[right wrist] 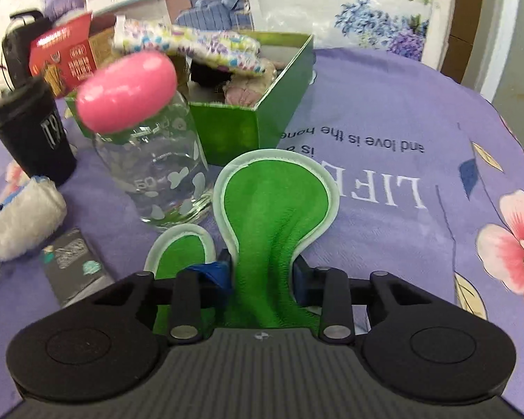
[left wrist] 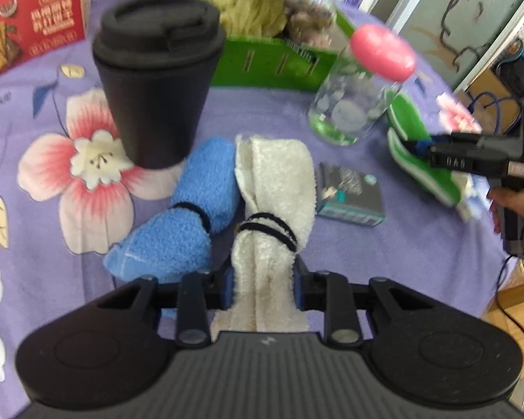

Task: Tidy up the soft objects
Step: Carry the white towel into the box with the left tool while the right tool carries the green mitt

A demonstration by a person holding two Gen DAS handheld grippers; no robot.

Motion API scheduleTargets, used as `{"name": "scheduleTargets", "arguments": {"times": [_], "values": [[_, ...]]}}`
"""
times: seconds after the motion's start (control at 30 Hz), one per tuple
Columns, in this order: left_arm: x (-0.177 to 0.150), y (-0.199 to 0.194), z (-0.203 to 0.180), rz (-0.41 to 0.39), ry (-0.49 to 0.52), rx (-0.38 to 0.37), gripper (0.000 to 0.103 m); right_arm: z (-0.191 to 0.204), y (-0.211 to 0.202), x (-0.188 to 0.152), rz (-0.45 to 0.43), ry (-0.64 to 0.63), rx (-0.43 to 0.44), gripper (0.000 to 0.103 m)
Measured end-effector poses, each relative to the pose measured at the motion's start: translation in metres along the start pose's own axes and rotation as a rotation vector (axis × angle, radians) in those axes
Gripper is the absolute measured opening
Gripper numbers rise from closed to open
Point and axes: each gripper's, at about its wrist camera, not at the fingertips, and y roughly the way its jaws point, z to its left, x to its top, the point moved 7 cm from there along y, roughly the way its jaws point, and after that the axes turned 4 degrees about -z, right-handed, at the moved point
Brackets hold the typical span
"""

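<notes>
My left gripper (left wrist: 263, 279) is shut on a white fluffy towel roll (left wrist: 276, 181) bound with a black hair tie, lying on the purple floral cloth. A blue fluffy roll (left wrist: 192, 209) with its own black tie lies just to its left. My right gripper (right wrist: 263, 272) is shut on a green mitt with pale edging (right wrist: 276, 202); the mitt's smaller thumb lobe (right wrist: 181, 251) lies left of it. The same gripper (left wrist: 415, 146) and mitt (left wrist: 408, 118) show at the right of the left wrist view. A green box (right wrist: 262, 118) holding several soft cloths stands behind.
A black lidded cup (left wrist: 153, 80) stands behind the blue roll. A glass jar with a pink lid (right wrist: 150, 153) stands between the rolls and the mitt. A small dark packet (left wrist: 349, 192) lies right of the white roll. A red carton (left wrist: 28, 17) sits at the back left.
</notes>
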Motion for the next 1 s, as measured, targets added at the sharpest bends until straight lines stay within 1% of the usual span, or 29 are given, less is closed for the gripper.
{"name": "scheduleTargets", "arguments": {"times": [0.1, 0.13, 0.23, 0.3, 0.37, 0.4, 0.47, 0.53, 0.6, 0.67, 0.73, 0.8, 0.87, 0.93, 0.97, 1.0], "values": [[0.007, -0.026, -0.001, -0.044, -0.028, -0.037, 0.027, -0.009, -0.027, 0.005, -0.057, 0.089, 0.036, 0.016], [0.011, -0.036, -0.001, -0.058, -0.033, -0.038, 0.027, -0.012, -0.036, 0.01, -0.078, 0.111, 0.042, 0.016], [0.031, -0.066, 0.0, -0.117, -0.034, -0.04, 0.027, -0.02, -0.059, 0.038, -0.162, 0.142, 0.056, 0.017], [0.055, -0.083, -0.001, -0.162, -0.025, -0.045, 0.027, -0.023, -0.065, 0.069, -0.221, 0.135, 0.059, 0.018], [0.087, -0.095, -0.001, -0.213, 0.001, -0.024, 0.027, -0.024, -0.061, 0.105, -0.27, 0.118, 0.072, 0.018], [0.106, -0.097, -0.003, -0.244, 0.025, -0.007, 0.027, -0.023, -0.056, 0.122, -0.284, 0.111, 0.084, 0.018], [0.145, -0.096, -0.001, -0.279, 0.046, 0.027, 0.027, -0.021, -0.036, 0.158, -0.299, 0.11, 0.11, 0.019], [0.185, -0.087, -0.001, -0.308, 0.074, 0.026, 0.027, -0.019, -0.011, 0.186, -0.296, 0.118, 0.135, 0.019], [0.221, -0.069, 0.002, -0.309, 0.093, 0.022, 0.028, -0.014, 0.02, 0.207, -0.269, 0.124, 0.156, 0.019], [0.251, -0.045, 0.008, -0.297, 0.1, 0.028, 0.028, -0.009, 0.049, 0.216, -0.234, 0.129, 0.17, 0.02], [0.273, -0.018, 0.016, -0.272, 0.116, 0.048, 0.028, -0.002, 0.077, 0.217, -0.181, 0.13, 0.189, 0.02], [0.285, 0.01, 0.028, -0.218, 0.105, 0.066, 0.028, 0.003, 0.103, 0.209, -0.128, 0.124, 0.206, 0.02], [0.288, 0.041, 0.039, -0.152, 0.12, 0.079, 0.029, 0.01, 0.125, 0.198, -0.076, 0.109, 0.216, 0.025], [0.286, 0.067, 0.049, -0.104, 0.127, 0.131, 0.03, 0.019, 0.134, 0.192, -0.076, 0.072, 0.228, 0.028], [0.284, 0.078, 0.052, -0.087, 0.139, 0.155, 0.034, 0.023, 0.136, 0.191, -0.082, 0.054, 0.232, 0.031], [0.283, 0.087, 0.056, -0.07, 0.146, 0.178, 0.042, 0.026, 0.137, 0.19, -0.08, 0.042, 0.228, 0.032]]}}
